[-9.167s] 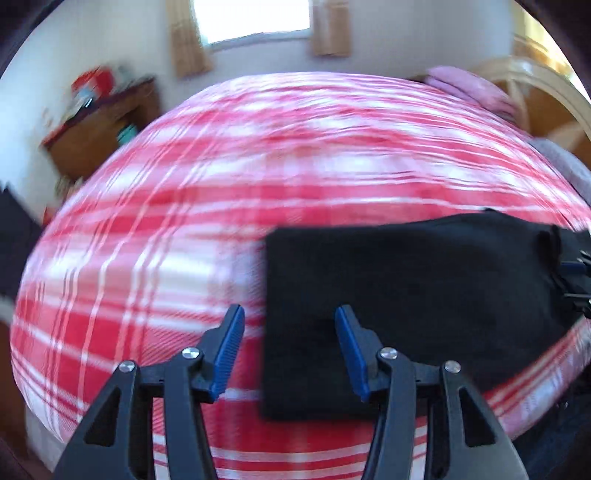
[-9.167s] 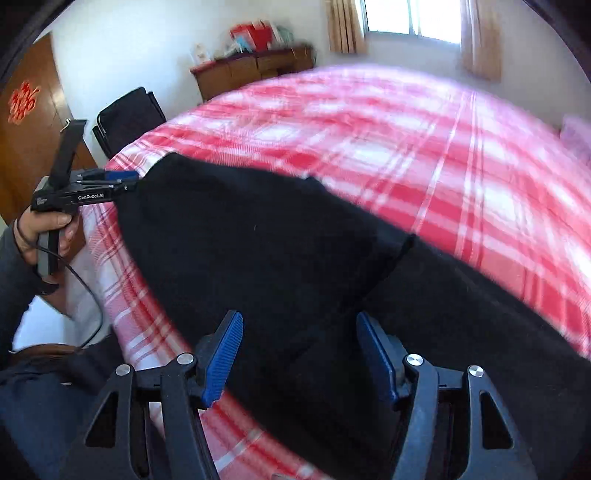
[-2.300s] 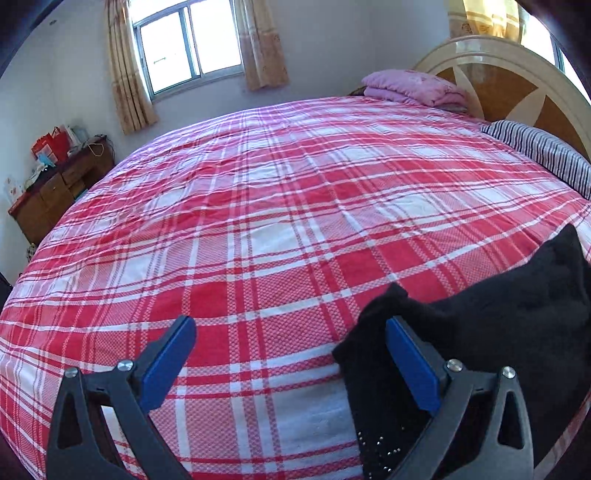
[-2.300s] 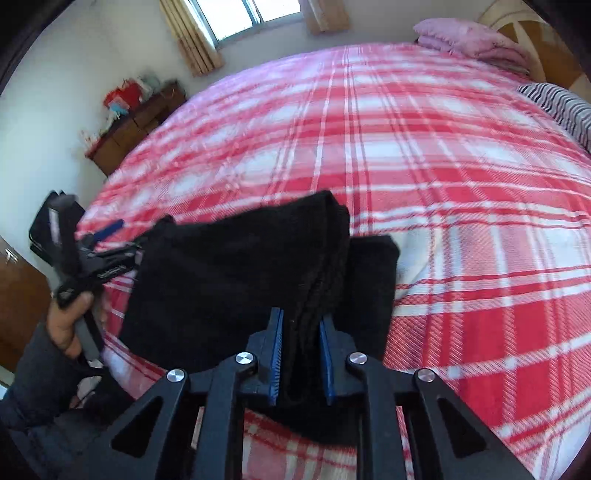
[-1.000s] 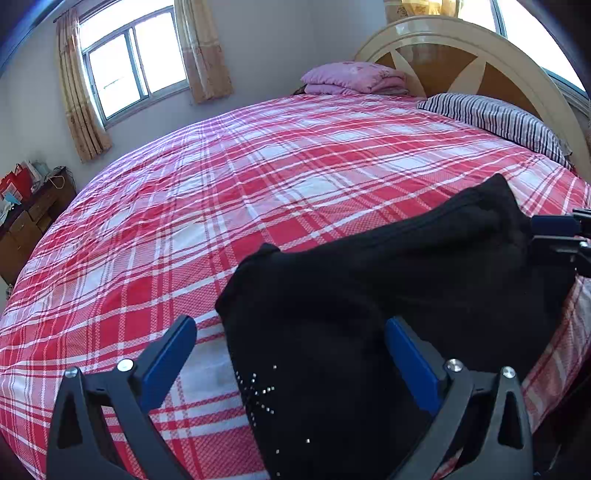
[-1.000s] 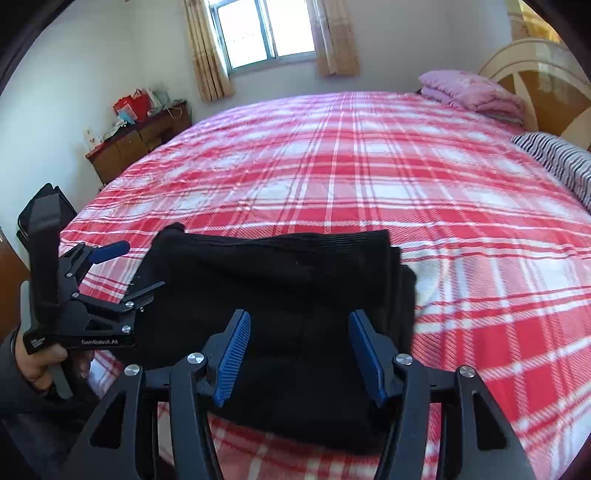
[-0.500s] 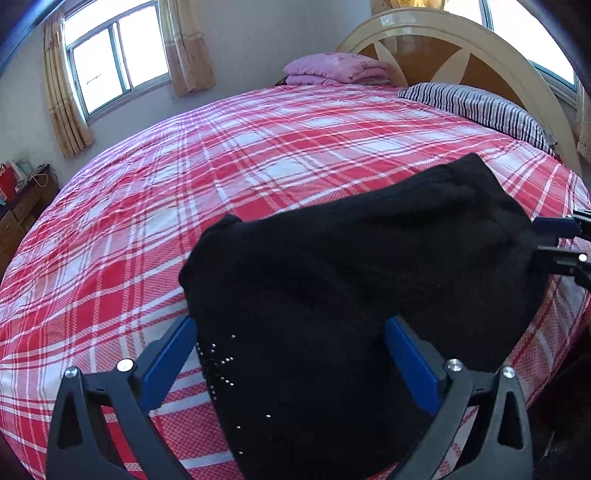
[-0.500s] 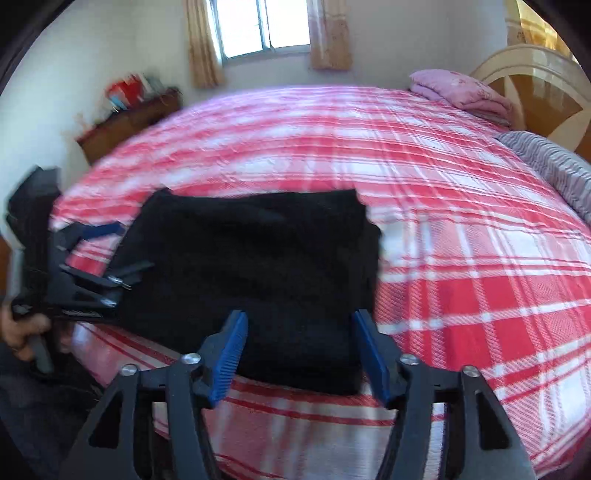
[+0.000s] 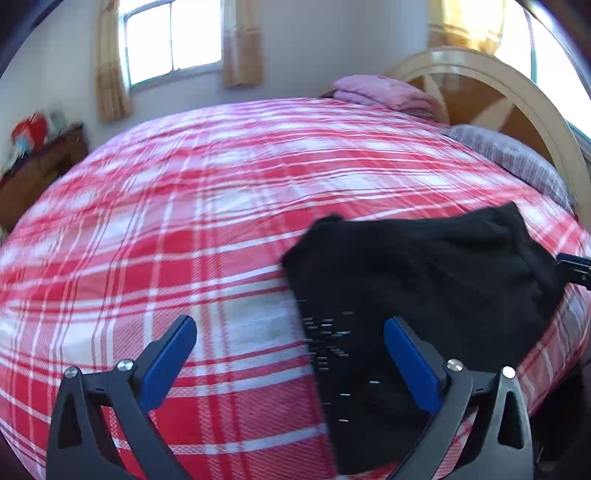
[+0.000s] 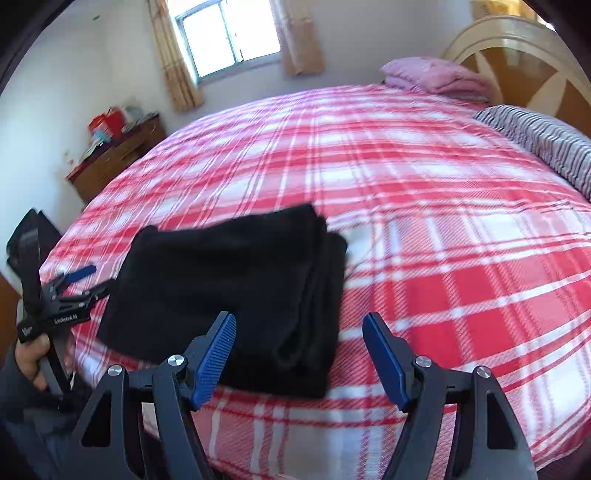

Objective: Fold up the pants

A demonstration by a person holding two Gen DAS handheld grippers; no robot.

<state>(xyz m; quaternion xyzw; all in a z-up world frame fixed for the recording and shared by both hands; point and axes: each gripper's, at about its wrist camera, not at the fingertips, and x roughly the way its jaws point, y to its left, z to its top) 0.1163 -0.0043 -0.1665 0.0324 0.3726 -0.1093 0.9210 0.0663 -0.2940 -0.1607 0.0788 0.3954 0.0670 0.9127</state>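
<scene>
The black pants point(image 10: 229, 284) lie folded into a thick rectangle on the red plaid bed point(image 10: 424, 229), near its front edge. In the left wrist view the pants point(image 9: 417, 288) lie ahead and to the right. My left gripper point(image 9: 288, 354) is open and empty, just short of the pants' left edge; it also shows in the right wrist view point(image 10: 79, 280). My right gripper point(image 10: 299, 350) is open and empty, hovering at the pants' right end. Its tip shows at the right edge of the left wrist view point(image 9: 576, 269).
A pink folded blanket point(image 10: 436, 77) and a striped pillow point(image 10: 543, 144) lie by the wooden headboard point(image 9: 491, 99). A brown cabinet point(image 10: 114, 158) with clutter stands at the far left wall under a window point(image 10: 229, 33).
Both grippers have drawn back from the folded pants. The left one has swung left, so the pants now sit to its right. The right one released the fold about two seconds ago.
</scene>
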